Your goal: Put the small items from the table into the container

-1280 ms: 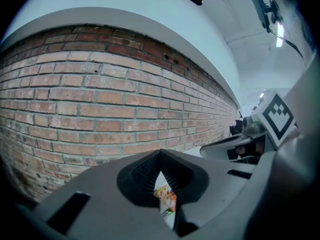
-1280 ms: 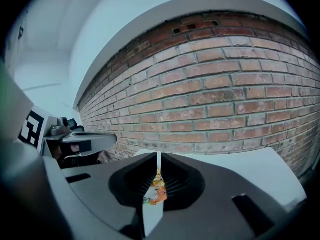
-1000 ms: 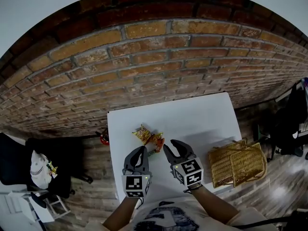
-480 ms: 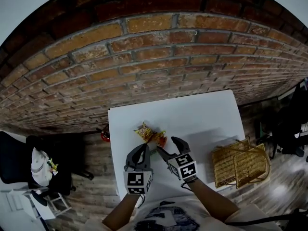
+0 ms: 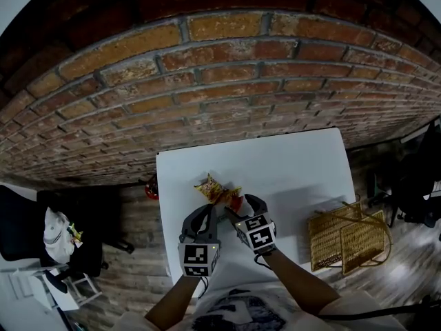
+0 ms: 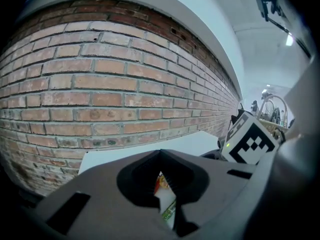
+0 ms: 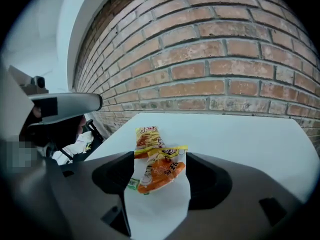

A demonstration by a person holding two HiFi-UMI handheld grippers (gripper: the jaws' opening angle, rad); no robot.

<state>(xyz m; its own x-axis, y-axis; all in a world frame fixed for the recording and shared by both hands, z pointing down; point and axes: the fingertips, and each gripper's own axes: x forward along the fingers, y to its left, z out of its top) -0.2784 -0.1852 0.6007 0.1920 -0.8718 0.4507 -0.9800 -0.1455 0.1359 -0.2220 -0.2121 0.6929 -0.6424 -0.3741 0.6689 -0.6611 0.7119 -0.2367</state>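
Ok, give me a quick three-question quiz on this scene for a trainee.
1. True or false: the right tool's jaws stand apart.
2. What lies in line with those jaws? A) orange packet B) spoon C) cup
3. Fill in: in the head view, the basket is to the ____ of the table.
Key: 1 true; 2 A; 3 right.
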